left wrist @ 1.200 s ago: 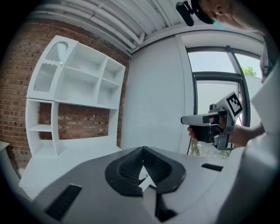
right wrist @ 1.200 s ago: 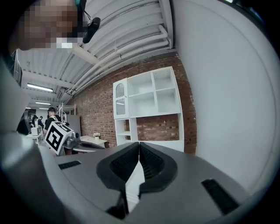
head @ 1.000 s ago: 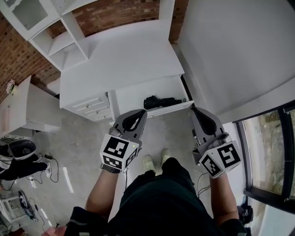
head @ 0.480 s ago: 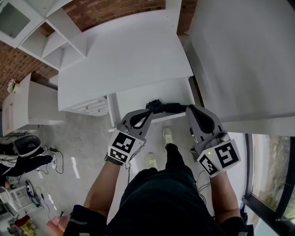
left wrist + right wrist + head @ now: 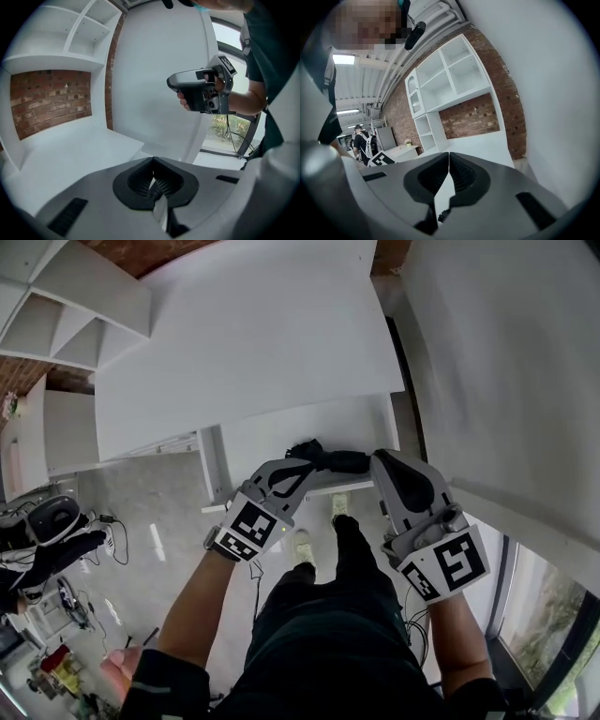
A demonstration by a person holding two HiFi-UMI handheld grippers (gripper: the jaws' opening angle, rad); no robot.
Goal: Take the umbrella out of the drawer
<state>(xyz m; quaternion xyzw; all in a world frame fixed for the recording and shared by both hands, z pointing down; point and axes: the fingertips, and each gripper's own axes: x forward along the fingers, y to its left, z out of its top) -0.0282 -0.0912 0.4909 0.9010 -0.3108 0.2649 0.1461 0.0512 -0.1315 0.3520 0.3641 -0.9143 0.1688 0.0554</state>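
Note:
A black folded umbrella point(image 5: 328, 461) lies in the open white drawer point(image 5: 272, 435) under the desk top point(image 5: 244, 343). My left gripper point(image 5: 302, 468) reaches over the drawer's front edge, its tips at the umbrella's left end; whether it touches I cannot tell. Its jaws are shut and empty in the left gripper view point(image 5: 153, 159). My right gripper point(image 5: 378, 461) hangs at the umbrella's right end, by the drawer's right corner. Those jaws also meet, with nothing between them point(image 5: 449, 153). The left gripper view shows the right gripper point(image 5: 197, 89) held in a hand.
White shelving point(image 5: 66, 296) stands at the upper left, with small closed drawers point(image 5: 159, 446) left of the open one. A large white panel point(image 5: 506, 362) borders the right side. Cables and a headset point(image 5: 52, 521) lie on the floor. A person with a backpack point(image 5: 363, 143) stands far off.
Both grippers have moved forward and down from in front of the desk to the drawer's front edge. The head view has come closer over the desk.

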